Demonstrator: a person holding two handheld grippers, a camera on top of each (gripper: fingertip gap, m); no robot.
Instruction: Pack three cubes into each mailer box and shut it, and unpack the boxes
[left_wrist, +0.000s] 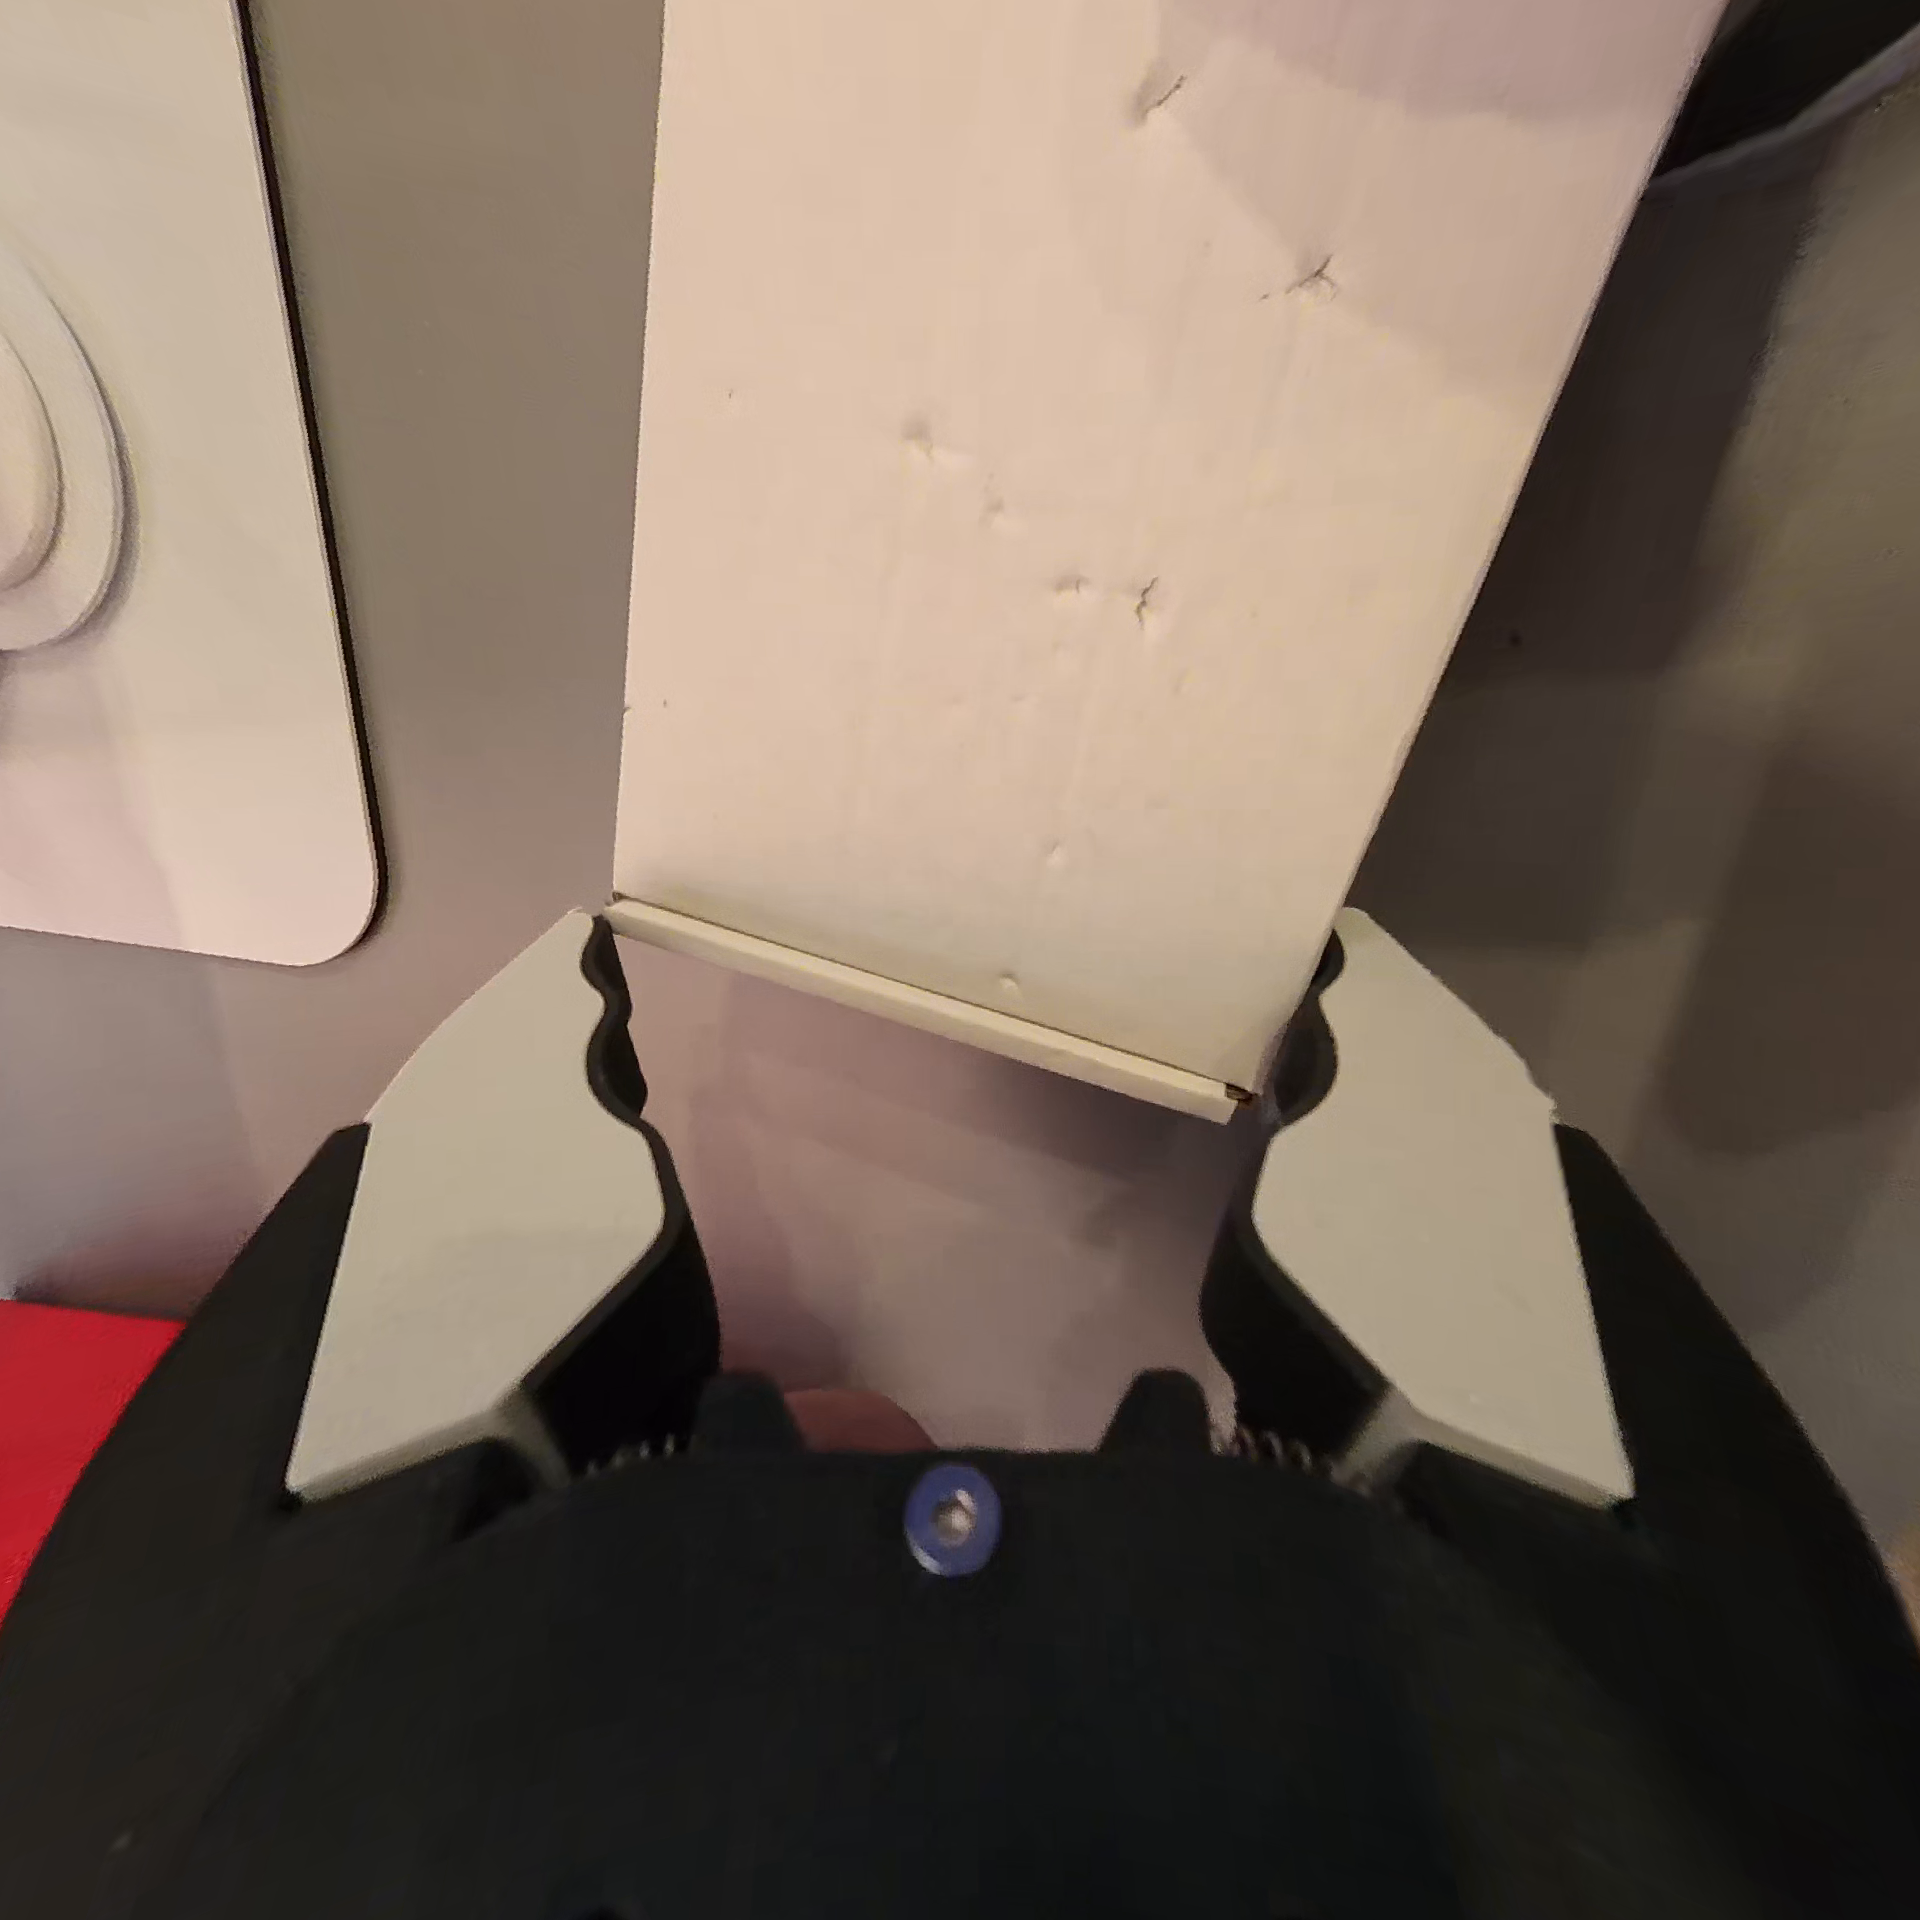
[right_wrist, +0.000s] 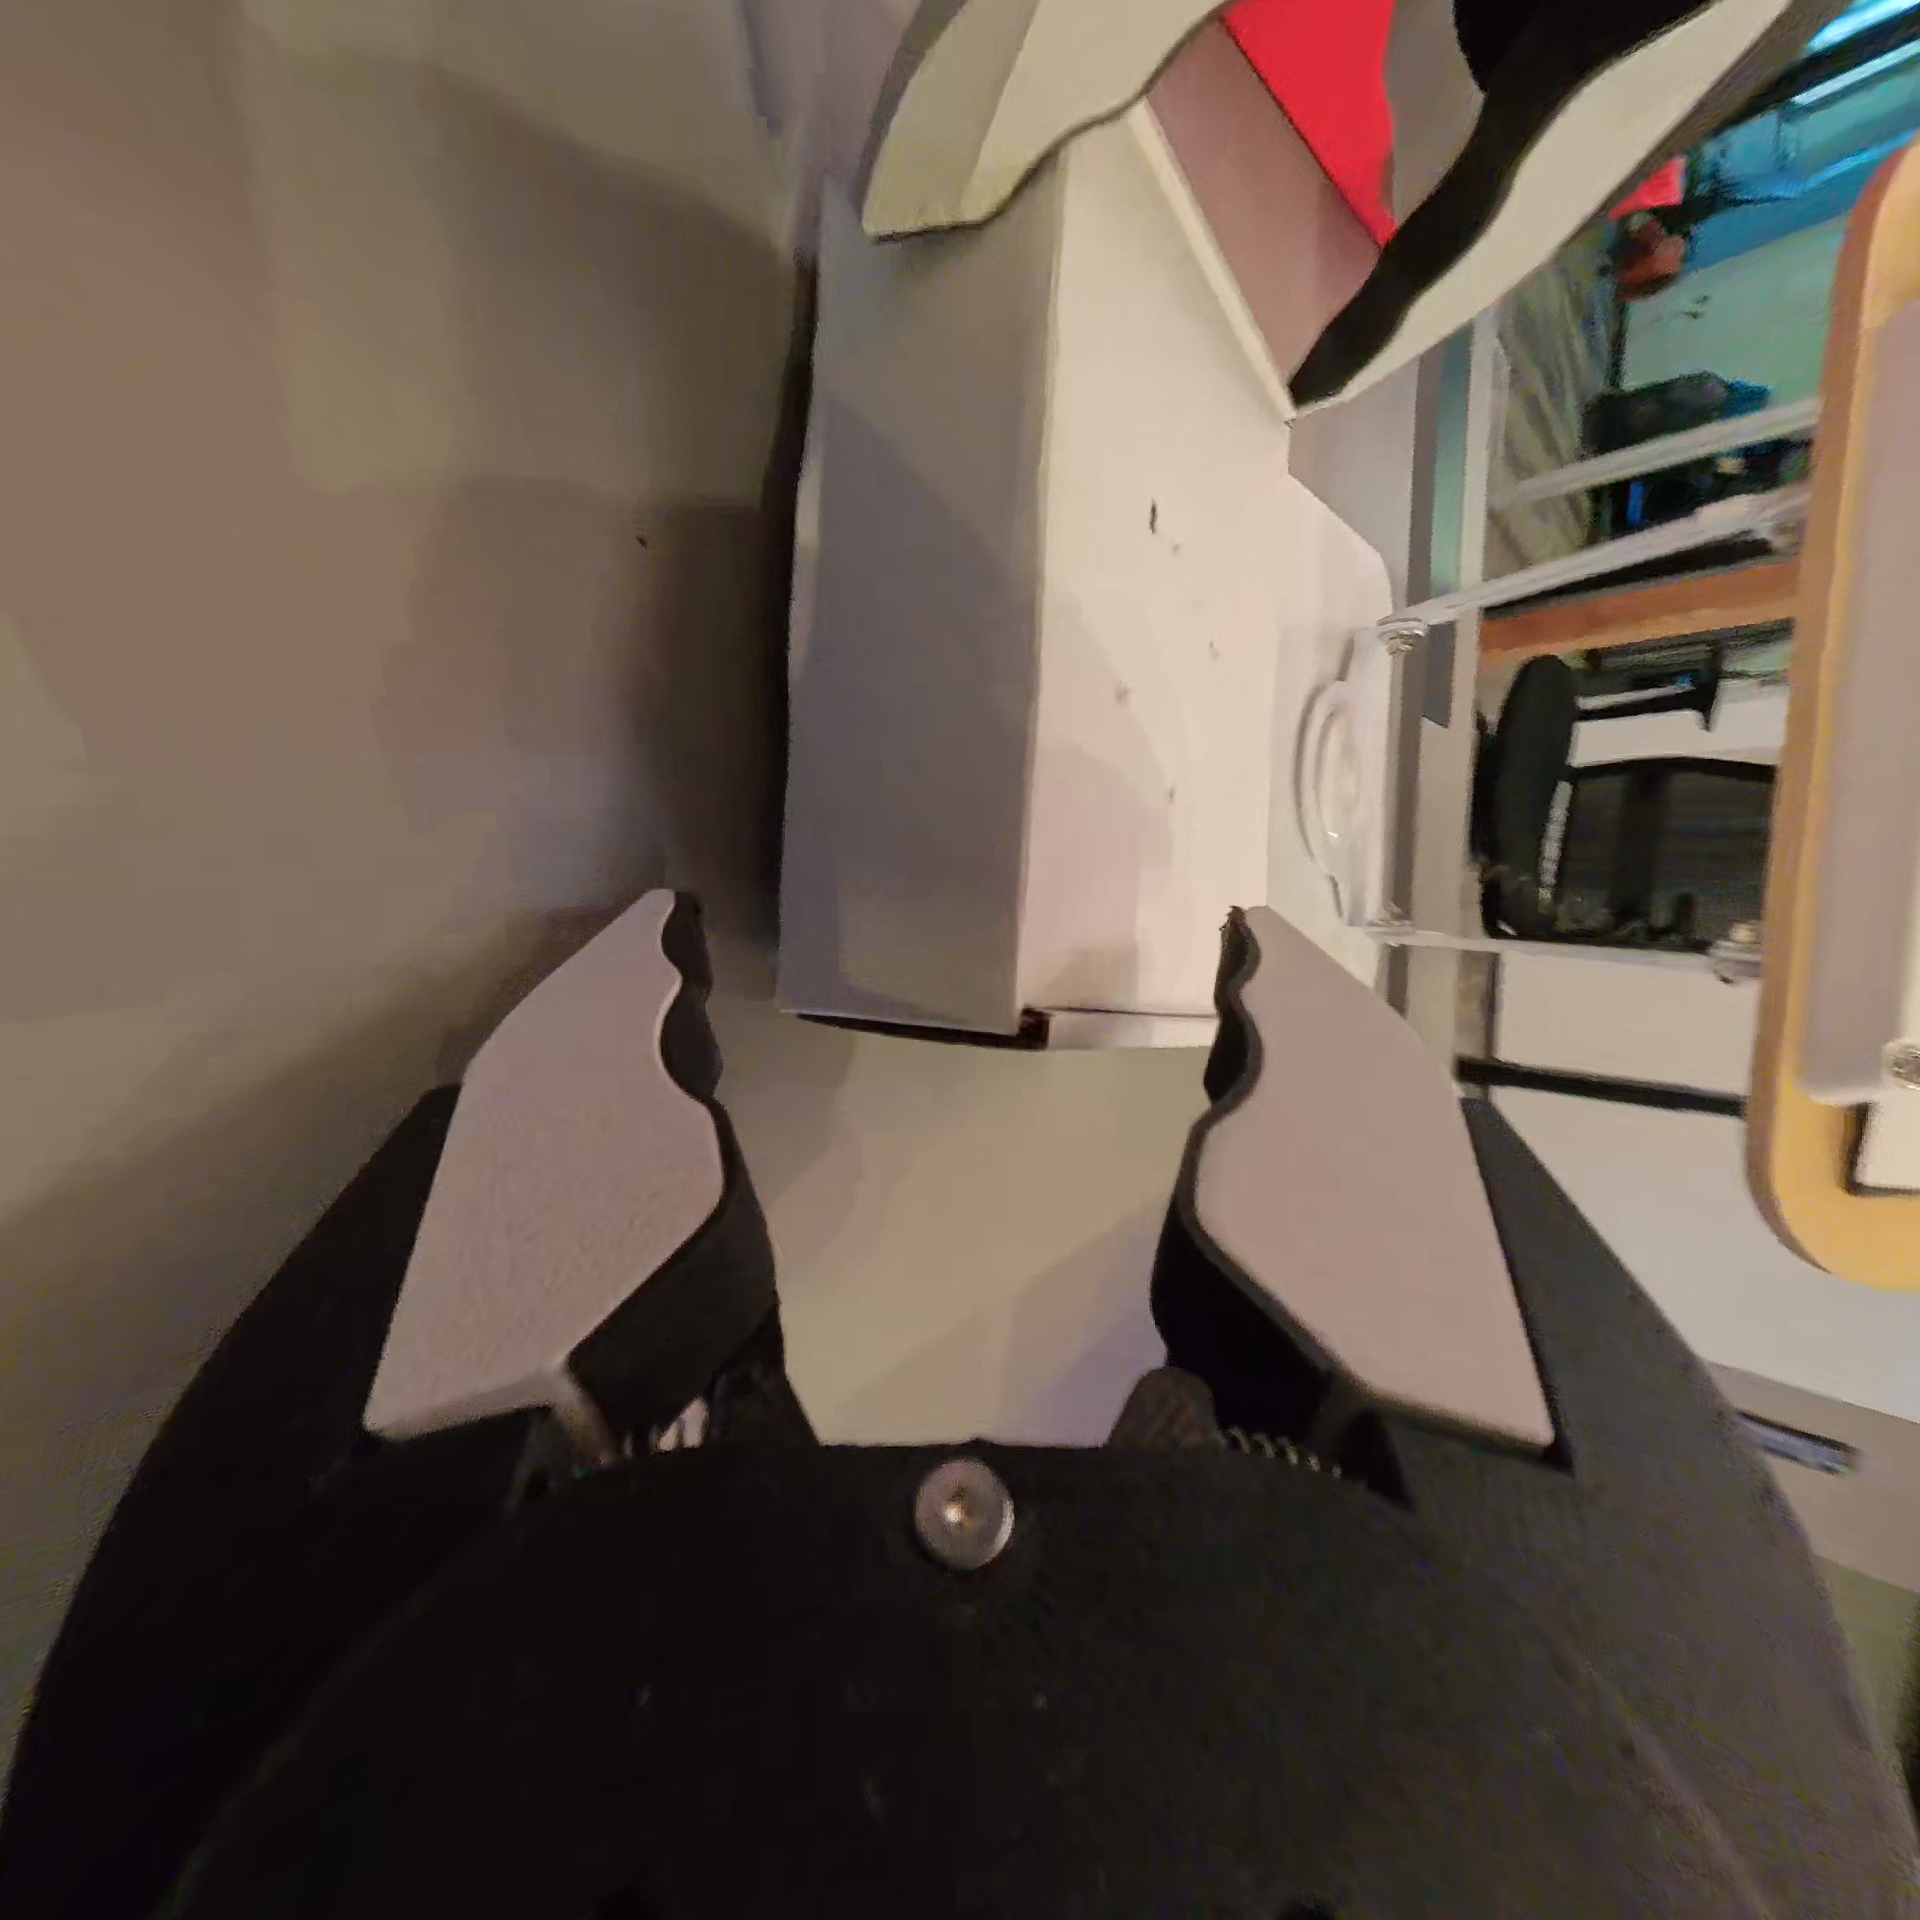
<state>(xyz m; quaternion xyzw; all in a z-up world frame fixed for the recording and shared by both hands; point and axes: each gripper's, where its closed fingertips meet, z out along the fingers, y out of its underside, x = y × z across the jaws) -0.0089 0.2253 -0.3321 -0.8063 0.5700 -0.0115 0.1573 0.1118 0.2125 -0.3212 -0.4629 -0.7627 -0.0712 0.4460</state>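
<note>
Both tools, left (left_wrist: 961, 1023) and right (right_wrist: 961, 971), spread wide, straddle the shut mailer box (left_wrist: 1039, 520); uneven closing could skew it across the desk (left_wrist: 468, 520).

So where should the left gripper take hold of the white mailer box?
Across its narrow width at the near end, approaching end-on. The white mailer box lies closed and flat, and the open left gripper already straddles that end, its fingertips beside both corners.

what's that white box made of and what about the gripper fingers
The white mailer box looks like matte paperboard or thin corrugated card: dents, creases, folded edge. The left gripper has fingers with flat, matte grey faces over black scalloped edging, probably plastic or painted metal; unclear which.
</note>
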